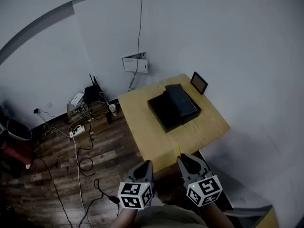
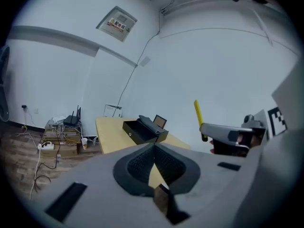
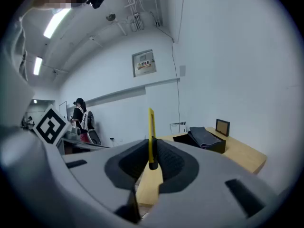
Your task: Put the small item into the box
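Note:
A thin yellow stick-like item (image 3: 151, 136) with a dark lower end stands upright between the pads of my right gripper (image 3: 151, 145), which is shut on it. In the head view the item (image 1: 178, 149) pokes out past the right gripper (image 1: 183, 158), above the near edge of the yellow table (image 1: 156, 144). The black open box (image 1: 173, 107) lies on the table farther ahead, with a dark folded cover across it. My left gripper (image 1: 147, 164) hovers beside the right one, short of the table. Its jaws meet and hold nothing (image 2: 154, 147). From there the yellow item (image 2: 198, 114) shows at the right.
A small framed picture (image 1: 199, 82) stands at the table's far right corner. Left of the table, the wood floor carries cables, a power strip (image 1: 77, 130) and a router (image 1: 91, 93) on a low stand. White walls close in behind and right. A person (image 3: 81, 118) stands far off.

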Demonstrator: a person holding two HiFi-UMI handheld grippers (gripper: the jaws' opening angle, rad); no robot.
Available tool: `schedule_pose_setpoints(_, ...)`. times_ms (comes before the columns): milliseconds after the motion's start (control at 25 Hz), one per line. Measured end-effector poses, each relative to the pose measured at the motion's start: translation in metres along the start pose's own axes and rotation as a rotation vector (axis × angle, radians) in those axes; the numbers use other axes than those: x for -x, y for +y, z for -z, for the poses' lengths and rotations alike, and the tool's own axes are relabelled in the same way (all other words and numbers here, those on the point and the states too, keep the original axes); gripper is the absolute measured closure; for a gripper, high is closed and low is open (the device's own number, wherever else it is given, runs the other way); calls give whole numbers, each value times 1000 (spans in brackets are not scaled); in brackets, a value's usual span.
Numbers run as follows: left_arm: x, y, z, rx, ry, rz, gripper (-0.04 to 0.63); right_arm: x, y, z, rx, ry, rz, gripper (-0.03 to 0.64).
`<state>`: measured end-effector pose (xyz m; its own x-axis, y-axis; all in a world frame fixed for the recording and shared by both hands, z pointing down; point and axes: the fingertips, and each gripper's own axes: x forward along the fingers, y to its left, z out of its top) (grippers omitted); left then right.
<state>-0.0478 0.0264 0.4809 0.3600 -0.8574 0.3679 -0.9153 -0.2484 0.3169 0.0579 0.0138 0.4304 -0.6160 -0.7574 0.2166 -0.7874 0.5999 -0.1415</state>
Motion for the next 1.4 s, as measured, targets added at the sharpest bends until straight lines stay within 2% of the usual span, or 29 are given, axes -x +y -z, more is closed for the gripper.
schedule_pose_setpoints(160,35,-20,6,-36,-28,-41,594,35,8,5,-24,-38,-7,571)
schedule_pose_setpoints(440,69,-33,15,-34,-36,-62,594,58,26,8,-42,-61,-35,571)
schedule_pose_setpoints(1120,72,-58,25,-8,-43,-54,594,89,20,4,-39,-67,-45,569)
schedule_pose_setpoints(1400,70,-47,28,12,-32,-100,594,79,14,4,-84,-56,-75,570)
